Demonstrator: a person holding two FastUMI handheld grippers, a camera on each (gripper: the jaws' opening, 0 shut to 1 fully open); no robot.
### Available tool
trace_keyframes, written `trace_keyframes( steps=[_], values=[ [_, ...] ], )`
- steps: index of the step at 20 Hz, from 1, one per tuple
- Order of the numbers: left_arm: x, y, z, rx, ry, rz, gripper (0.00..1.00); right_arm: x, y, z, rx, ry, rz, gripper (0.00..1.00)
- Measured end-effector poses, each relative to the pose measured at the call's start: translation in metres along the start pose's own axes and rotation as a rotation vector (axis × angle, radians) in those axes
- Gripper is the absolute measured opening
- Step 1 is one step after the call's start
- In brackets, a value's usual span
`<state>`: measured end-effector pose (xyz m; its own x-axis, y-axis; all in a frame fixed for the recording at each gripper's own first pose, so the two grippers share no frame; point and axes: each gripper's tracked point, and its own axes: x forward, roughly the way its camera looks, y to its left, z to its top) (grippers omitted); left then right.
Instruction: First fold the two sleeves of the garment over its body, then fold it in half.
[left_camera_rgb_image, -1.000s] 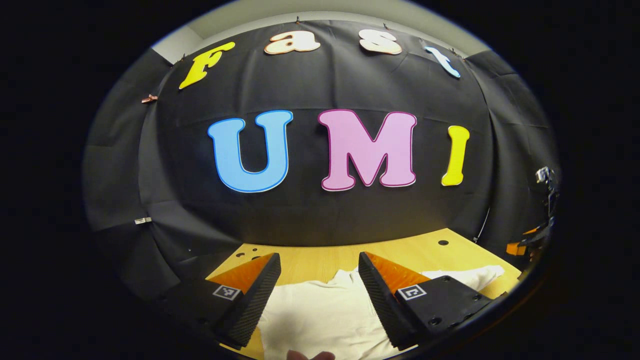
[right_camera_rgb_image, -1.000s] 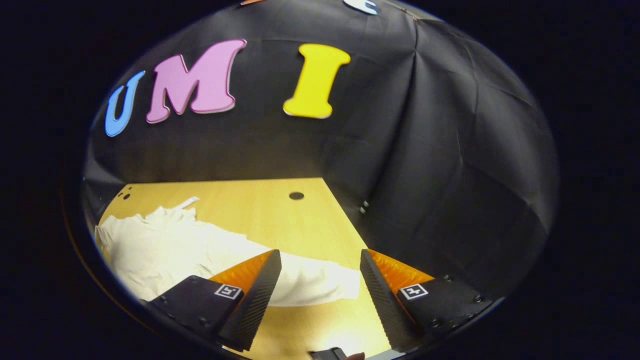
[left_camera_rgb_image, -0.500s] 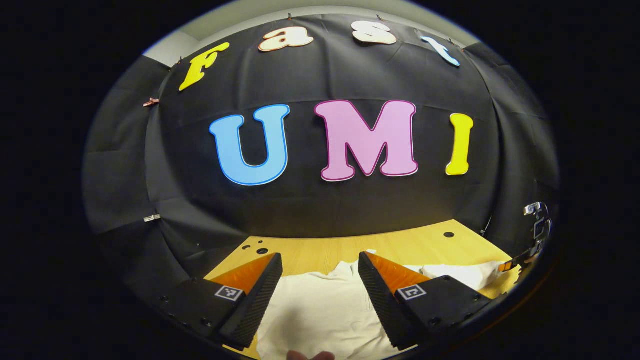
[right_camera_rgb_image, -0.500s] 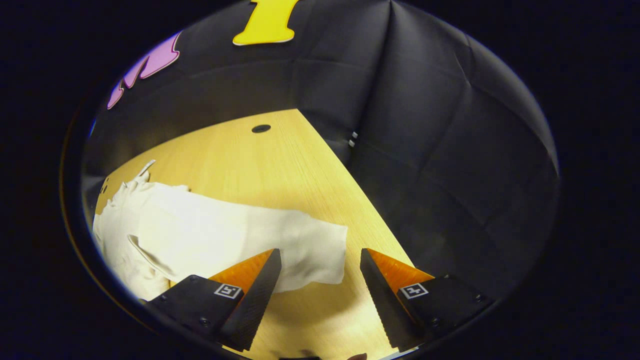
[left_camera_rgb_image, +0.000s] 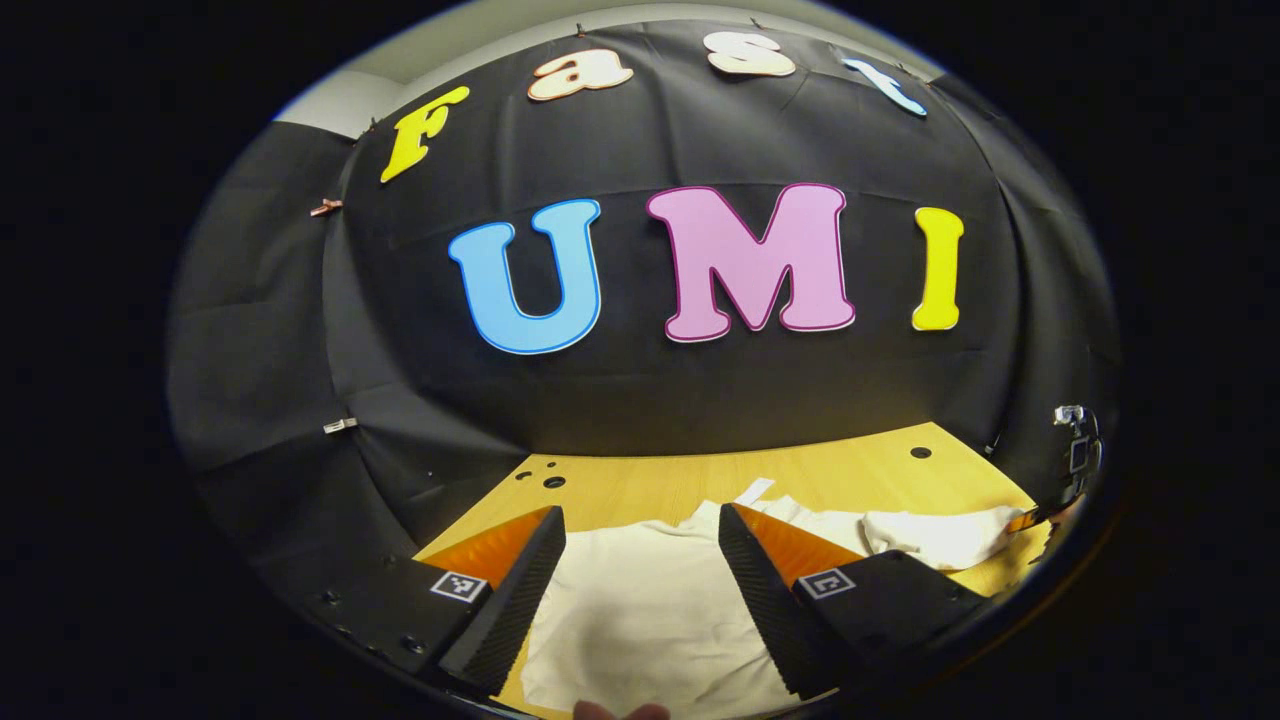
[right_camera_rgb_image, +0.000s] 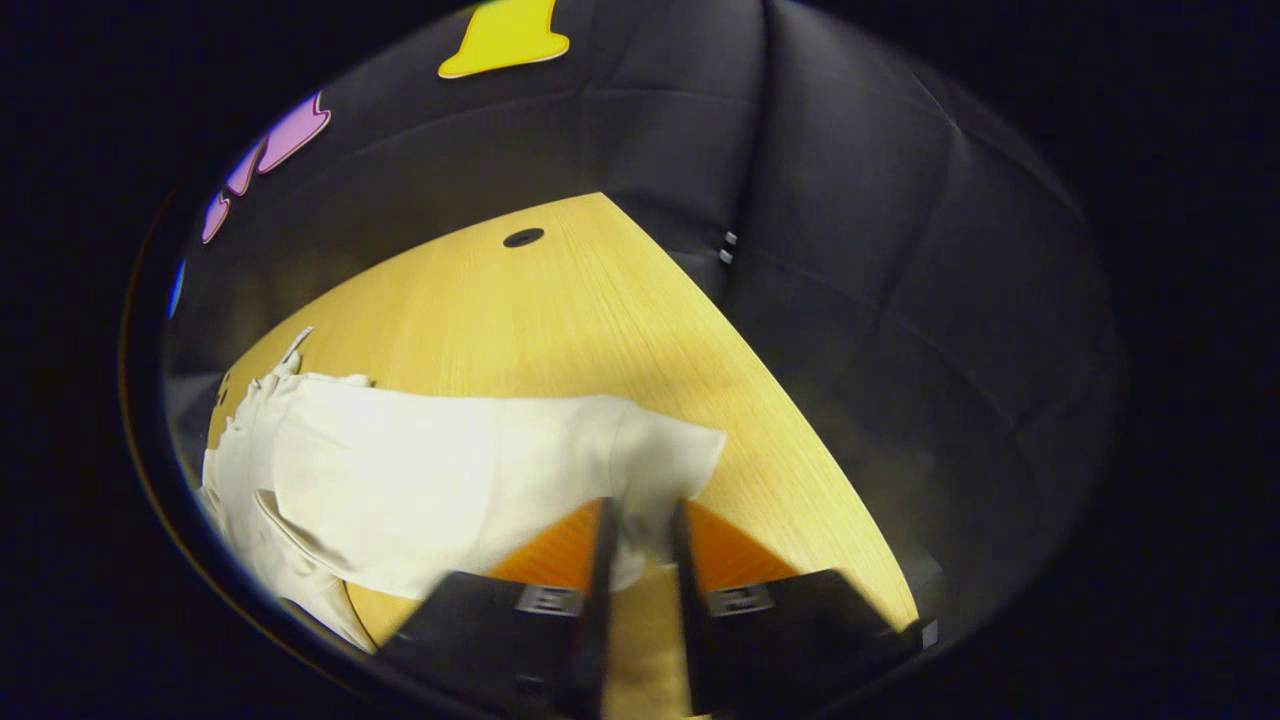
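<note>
In the left gripper view, the left claw (left_camera_rgb_image: 640, 590) hangs with its two fingers spread wide apart, low over the near part of the wooden surface (left_camera_rgb_image: 640, 480), gripping nothing. Between and beyond those fingers lies the white garment (left_camera_rgb_image: 640, 600), its body spread flat on the surface and reaching toward the far edge, where a small white tag or strip (left_camera_rgb_image: 755, 490) pokes out from the collar end. To the right of the body, one sleeve (left_camera_rgb_image: 940, 535) stretches out sideways toward the right edge of the surface, lying rumpled rather than flat. At the far right rim of that view a small part of the other gripper (left_camera_rgb_image: 1075, 460) shows near the sleeve's end, too small to read in detail. Small dark holes (left_camera_rgb_image: 545, 480) mark the surface near its far left corner, and another hole (left_camera_rgb_image: 920, 452) sits near the far right corner. In the right gripper view, the garment's body (right_camera_rgb_image: 260, 470) lies at the left, with the sleeve (right_camera_rgb_image: 500, 470) running rightward from it across the surface (right_camera_rgb_image: 560, 310) toward the right edge. The right claw (right_camera_rgb_image: 640, 545) has its fingers drawn nearly together at the sleeve's cuff end (right_camera_rgb_image: 670, 460), with a fold of white cloth between them; the frame is blurred there, so whether both fingers actually press the cloth cannot be told.
</note>
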<state>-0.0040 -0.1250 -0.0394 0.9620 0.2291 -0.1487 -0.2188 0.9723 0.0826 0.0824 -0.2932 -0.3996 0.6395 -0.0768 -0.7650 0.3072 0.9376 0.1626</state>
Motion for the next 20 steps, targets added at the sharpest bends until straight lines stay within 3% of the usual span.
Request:
trace_keyframes(
  steps=[1, 2, 3, 6, 13, 20],
  values=[
    [0.002, 0.003, 0.000, -0.004, -0.001, 0.002, 0.97, -0.002, -0.002, 0.001, -0.007, -0.006, -0.006, 0.16],
    [0.003, 0.005, 0.001, -0.008, -0.004, -0.001, 0.97, -0.004, -0.004, 0.001, -0.022, -0.018, -0.020, 0.19],
    [0.005, 0.006, 0.002, -0.009, -0.008, -0.010, 0.97, -0.011, -0.003, 0.003, -0.036, -0.041, -0.030, 0.13],
    [0.013, 0.012, 0.000, -0.005, -0.016, -0.054, 0.97, -0.035, -0.002, 0.006, -0.063, -0.089, -0.050, 0.13],
    [0.034, 0.041, 0.002, -0.015, -0.031, -0.161, 0.97, -0.105, 0.016, 0.008, 0.002, -0.184, -0.119, 0.13],
    [0.052, 0.075, -0.005, -0.040, -0.038, -0.229, 0.97, -0.181, 0.084, 0.018, 0.009, -0.309, -0.119, 0.13]
  ],
)
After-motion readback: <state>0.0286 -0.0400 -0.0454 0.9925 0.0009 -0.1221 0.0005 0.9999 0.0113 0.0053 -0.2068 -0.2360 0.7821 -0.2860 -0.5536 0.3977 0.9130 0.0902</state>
